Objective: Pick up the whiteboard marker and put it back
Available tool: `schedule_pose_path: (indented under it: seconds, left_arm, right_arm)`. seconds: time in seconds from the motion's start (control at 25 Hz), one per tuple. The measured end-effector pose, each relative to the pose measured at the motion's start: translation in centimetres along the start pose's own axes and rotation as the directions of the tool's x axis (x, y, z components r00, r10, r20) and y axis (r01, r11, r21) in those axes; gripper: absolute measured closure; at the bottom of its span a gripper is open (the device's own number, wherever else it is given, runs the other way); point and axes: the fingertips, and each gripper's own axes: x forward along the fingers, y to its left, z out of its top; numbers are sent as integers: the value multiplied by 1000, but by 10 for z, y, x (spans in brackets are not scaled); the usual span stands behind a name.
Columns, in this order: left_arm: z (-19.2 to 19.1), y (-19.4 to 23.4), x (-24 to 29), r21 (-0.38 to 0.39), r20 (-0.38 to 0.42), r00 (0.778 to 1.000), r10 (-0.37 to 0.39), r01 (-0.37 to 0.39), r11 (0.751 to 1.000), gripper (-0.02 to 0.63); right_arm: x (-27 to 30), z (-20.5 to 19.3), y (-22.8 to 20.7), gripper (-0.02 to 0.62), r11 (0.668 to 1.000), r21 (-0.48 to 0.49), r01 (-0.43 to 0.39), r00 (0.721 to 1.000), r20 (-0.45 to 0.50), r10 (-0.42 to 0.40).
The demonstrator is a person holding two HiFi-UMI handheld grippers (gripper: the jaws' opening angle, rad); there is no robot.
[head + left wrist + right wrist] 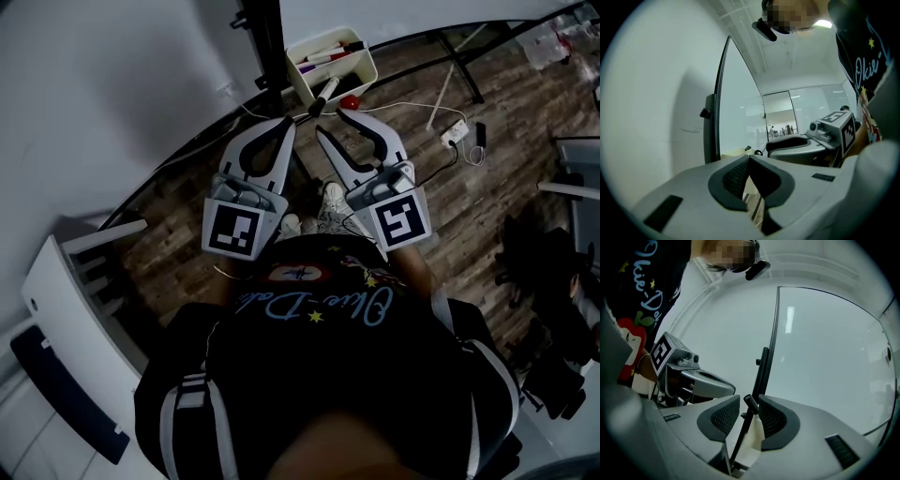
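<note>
Two grippers, one marker, one bin.

1. Marker [323,97]: black barrel, pale end, upper centre of the head view. It leans at the near wall of the bin [367,58], just past the tips of the right gripper [330,120]. In the right gripper view its dark end stands between the pads, and neither pad presses on it.
   - Handling, by judgement: light, stiff, smooth plastic. It is likely to roll or slide under a loose pinch and is not fragile.
   - Best hold: across the mid-barrel, pads square to its length and clear of the cap end.

2. Right gripper: jaws spread wide, holding nothing, with the marker loose in the gap.

3. Left gripper [286,129]: jaws closed tip to tip, with nothing between them. It sits just left of the right gripper.

4. Bin: cream, open-topped, holding other markers [323,56] in red and dark colours. Its near wall stands in the line of approach, and the other markers crowd any drop.

5. Red object [349,101]: small and round, touching or just beside the right jaw tip. What it is cannot be told.

6. Stand [270,37]: black upright, just left of the bin. In the right gripper view it rises directly behind the jaws, so it would likely be hit by a push forward.

7. Power strip [454,133] with a white cable: on the wood floor at upper right, well apart.

8. Chair [70,281]: white, at lower left, well clear.
</note>
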Motion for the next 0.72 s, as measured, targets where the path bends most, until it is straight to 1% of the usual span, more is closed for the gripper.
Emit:
schedule_pose_path:
  seconds: [0.12,0.32,0.48,0.72]
  left_arm:
    - [-1,4,-1,-14,-1,1000,22,-22,1000,609]
    - [-3,8,-1,-37,2,1000,31,-31,999,609]
    - [-4,9,-2,-35,-7,999,39,-39,999,609]
    - [-6,14,-3,-38,-15,999,52,-52,998,609]
  right_arm:
    - [4,-4,0,462,1000,-18,-3,1000,-9,3]
    - [14,-6,-1,458,999,-48,-11,1000,2,11]
    - [20,-12,0,456,999,-39,-17,1000,-15,16]
    - [28,-13,-2,456,999,-44,-22,1000,-14,21]
